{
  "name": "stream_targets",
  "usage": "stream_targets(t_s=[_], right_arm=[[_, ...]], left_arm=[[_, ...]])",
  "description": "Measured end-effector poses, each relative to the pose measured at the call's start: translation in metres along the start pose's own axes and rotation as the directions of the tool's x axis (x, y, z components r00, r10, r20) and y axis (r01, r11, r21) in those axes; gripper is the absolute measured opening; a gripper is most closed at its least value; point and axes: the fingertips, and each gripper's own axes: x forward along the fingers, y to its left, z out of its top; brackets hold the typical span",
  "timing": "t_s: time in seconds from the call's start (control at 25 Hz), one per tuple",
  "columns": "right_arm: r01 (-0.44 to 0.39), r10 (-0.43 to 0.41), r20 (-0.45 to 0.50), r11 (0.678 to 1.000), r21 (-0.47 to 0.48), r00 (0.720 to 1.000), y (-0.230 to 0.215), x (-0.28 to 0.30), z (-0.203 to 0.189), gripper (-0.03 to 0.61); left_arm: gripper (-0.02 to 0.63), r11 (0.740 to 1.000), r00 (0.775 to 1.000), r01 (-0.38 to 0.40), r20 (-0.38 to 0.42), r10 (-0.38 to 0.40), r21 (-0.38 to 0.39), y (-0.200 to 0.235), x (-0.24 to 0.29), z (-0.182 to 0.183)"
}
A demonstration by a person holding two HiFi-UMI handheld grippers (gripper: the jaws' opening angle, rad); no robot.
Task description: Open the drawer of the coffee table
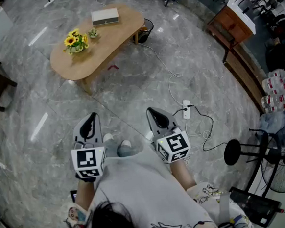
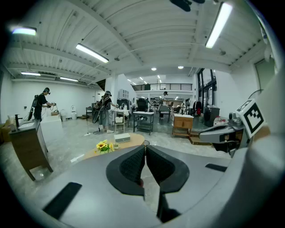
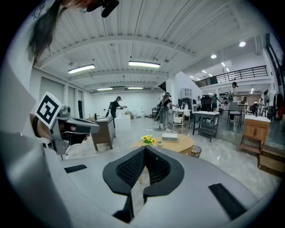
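The wooden coffee table (image 1: pixel 112 37) stands some way ahead on the grey marble floor, with a sunflower pot (image 1: pixel 76 41) and a pale box (image 1: pixel 105 16) on top. Its drawer is not visible from here. My left gripper (image 1: pixel 90 121) and right gripper (image 1: pixel 154 112) are held side by side near my body, well short of the table, both shut with nothing between the jaws. In the left gripper view the table (image 2: pixel 126 142) shows past the shut tips (image 2: pixel 145 147); in the right gripper view the table (image 3: pixel 176 142) lies beyond the shut tips (image 3: pixel 145 148).
A black bin (image 1: pixel 146 29) sits at the table's right end. A white cable and power strip (image 1: pixel 186 109) trail across the floor to my right. A fan (image 1: pixel 283 159) and stool (image 1: pixel 234 152) stand at right, wooden cabinets (image 1: pixel 234 25) beyond. Other people work at the back (image 2: pixel 42 103).
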Motion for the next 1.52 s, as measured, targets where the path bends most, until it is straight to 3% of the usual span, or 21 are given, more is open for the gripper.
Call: stream_targets(t_s=[0.44, 0.56, 0.84, 1.12, 1.52], right_arm=[[0.024, -0.030, 0.069, 0.996, 0.081, 0.997, -0.013, -0.051, -0.009, 0.005], [0.032, -0.041, 0.079, 0.994, 0.107, 0.996, -0.017, -0.057, -0.012, 0.061], [0.044, -0.054, 0.070, 0.990, 0.133, 0.996, -0.031, -0.043, -0.013, 0.139], [0.057, -0.064, 0.038, 0.986, 0.157, 0.997, -0.062, 0.017, -0.005, 0.176], [0.105, -0.111, 0.036, 0.983, 0.150, 0.993, -0.130, 0.117, 0.052, 0.219]], left_arm=[[0.015, 1.000, 1.000, -0.002, 0.016, 0.002, 0.003, -0.027, -0.019, -0.006], [0.091, 1.000, 1.000, 0.018, 0.010, -0.018, 0.006, -0.031, -0.018, -0.006], [0.147, 0.999, 0.999, 0.043, -0.003, -0.043, 0.010, -0.027, 0.007, -0.004], [0.183, 0.996, 0.996, 0.084, -0.008, -0.084, 0.000, -0.002, 0.078, 0.013], [0.215, 0.994, 0.994, 0.110, -0.003, -0.110, -0.002, 0.058, 0.197, 0.070]])
